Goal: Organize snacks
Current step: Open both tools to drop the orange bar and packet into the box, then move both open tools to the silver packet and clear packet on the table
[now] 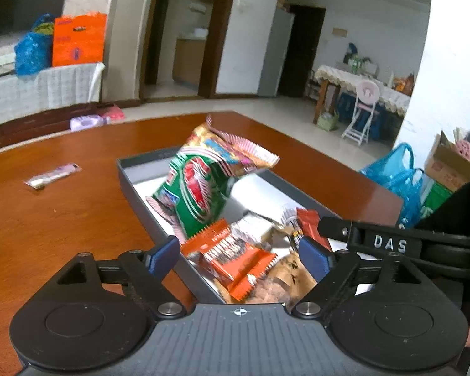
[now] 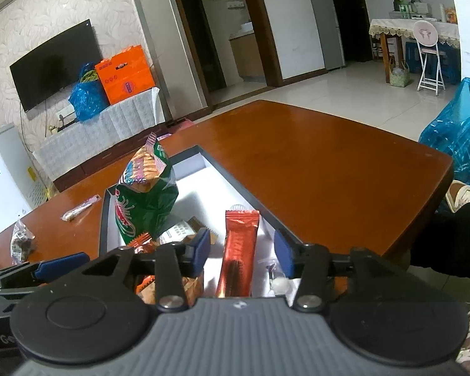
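- Left wrist view, far L on the wooden table [image 1: 78,213]: a small clear-wrapped snack stick [image 1: 52,175] lies flat, well apart from the tray.
- L gripper [image 1: 239,255]: jaws spread wide, nothing pinched. L pad sits over the tray's near-left rim, R pad over the tray's contents.
- Grey tray [image 1: 131,181] w/ white floor sits mid-table. A green snack bag [image 1: 197,191] stands tilted inside near its left wall, w/ a smaller pink-edged packet [image 1: 235,150] on top of it.
- Below those, between the L jaws: an orange wafer pack [image 1: 232,257] lies on a brownish pack [image 1: 285,279]; pads don't touch either one.
- Far R of that view: the other gripper's black finger reaches in over the tray.
- Right wrist view, L side: a crumpled clear packet [image 2: 20,241] sits on the table outside the tray.
- R gripper [image 2: 242,250]: jaws partly apart, not clamping. A red foil stick pack [image 2: 238,250] lies lengthwise in the gap on the tray floor, clear of both pads.
- R of that: bare tabletop up to its corner; blue plastic bag [image 2: 460,138] beyond the edge.
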Action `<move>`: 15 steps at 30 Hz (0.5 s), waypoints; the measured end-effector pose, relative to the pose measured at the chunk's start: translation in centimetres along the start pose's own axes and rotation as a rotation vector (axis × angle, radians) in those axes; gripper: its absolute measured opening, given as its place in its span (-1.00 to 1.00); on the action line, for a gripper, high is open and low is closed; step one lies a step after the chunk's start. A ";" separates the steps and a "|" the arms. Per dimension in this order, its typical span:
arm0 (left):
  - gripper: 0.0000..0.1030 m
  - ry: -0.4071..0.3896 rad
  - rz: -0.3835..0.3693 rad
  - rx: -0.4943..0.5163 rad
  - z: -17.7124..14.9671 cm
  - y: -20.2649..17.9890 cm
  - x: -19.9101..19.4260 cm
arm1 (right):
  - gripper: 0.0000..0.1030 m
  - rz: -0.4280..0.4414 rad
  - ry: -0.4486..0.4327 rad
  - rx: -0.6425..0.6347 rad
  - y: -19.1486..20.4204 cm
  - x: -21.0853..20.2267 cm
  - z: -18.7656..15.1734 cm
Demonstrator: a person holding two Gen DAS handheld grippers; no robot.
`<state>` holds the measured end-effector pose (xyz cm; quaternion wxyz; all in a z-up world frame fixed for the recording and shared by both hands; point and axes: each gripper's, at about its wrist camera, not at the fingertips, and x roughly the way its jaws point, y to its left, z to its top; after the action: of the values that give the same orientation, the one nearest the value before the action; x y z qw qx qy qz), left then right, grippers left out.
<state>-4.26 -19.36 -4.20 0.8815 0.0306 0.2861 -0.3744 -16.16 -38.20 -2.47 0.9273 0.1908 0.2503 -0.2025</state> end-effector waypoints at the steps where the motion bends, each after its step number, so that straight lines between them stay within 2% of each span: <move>1: 0.72 -0.020 0.016 -0.009 0.1 0.2 -0.3 | 0.07 0.003 -0.001 -0.003 0.1 0.0 0.0; 3: 0.84 -0.058 0.045 -0.030 0.4 1.0 -1.1 | 0.09 0.014 -0.008 -0.012 0.4 0.0 0.0; 8: 0.96 -0.125 0.138 -0.081 0.7 3.9 -3.0 | 0.16 0.058 -0.032 -0.070 1.9 -0.1 -0.1; 15: 0.98 -0.190 0.314 -0.227 0.9 9.5 -5.5 | 0.21 0.138 -0.028 -0.096 4.8 -0.5 -0.4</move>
<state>-0.44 -9.22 -2.08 0.9498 -0.0601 0.2339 -0.1990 -14.49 -33.83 -1.30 0.9506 0.1601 0.2327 -0.1284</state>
